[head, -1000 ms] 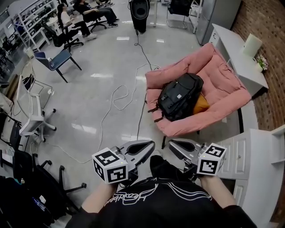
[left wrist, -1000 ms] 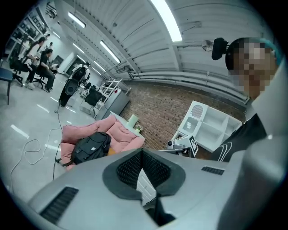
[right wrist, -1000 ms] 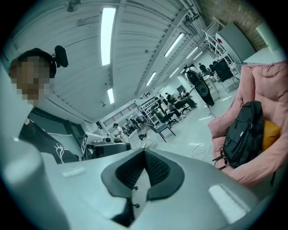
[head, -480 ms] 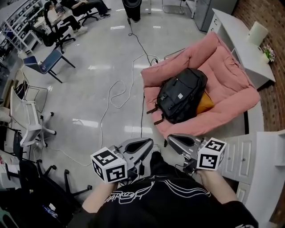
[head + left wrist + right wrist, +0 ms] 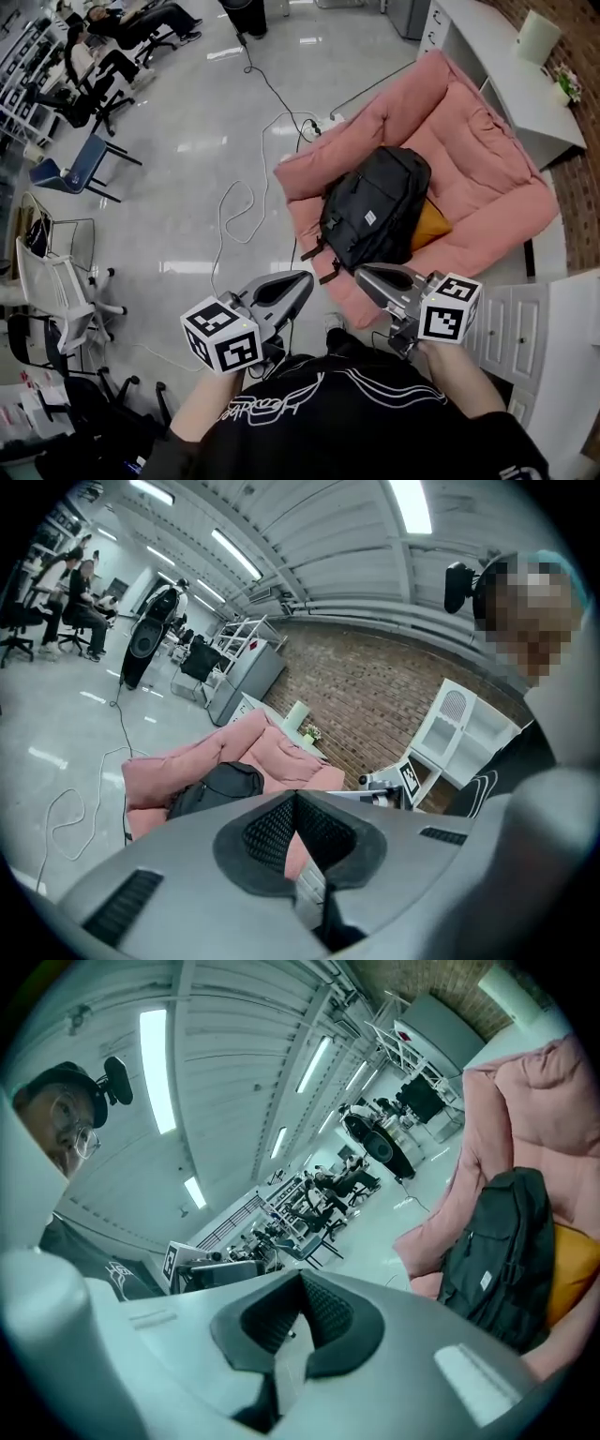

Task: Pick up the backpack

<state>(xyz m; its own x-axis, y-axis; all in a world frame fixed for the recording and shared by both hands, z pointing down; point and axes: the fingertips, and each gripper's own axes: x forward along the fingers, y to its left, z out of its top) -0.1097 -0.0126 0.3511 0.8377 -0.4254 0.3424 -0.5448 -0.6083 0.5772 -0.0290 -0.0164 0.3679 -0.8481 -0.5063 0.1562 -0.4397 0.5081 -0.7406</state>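
1. Backpack [image 5: 375, 211]: black, lying flat on the seat of a pink lounge chair [image 5: 487, 178] and partly over an orange cushion [image 5: 429, 223].
2. Long axis: in the head view it runs from the near left, where loose straps [image 5: 314, 253] hang over the chair's front edge, to the far right.
3. Left gripper [image 5: 302, 279]: jaws pressed together with nothing between them. The backpack lies ahead and to its right.
4. Right gripper [image 5: 362, 273]: likewise clenched and empty. Its tip is near the chair's front edge with the backpack straight beyond, so I judge it the nearer one.
5. Views: only the head view shows both grippers together with the straps. The right gripper view alone shows the backpack's pale label [image 5: 485, 1282].
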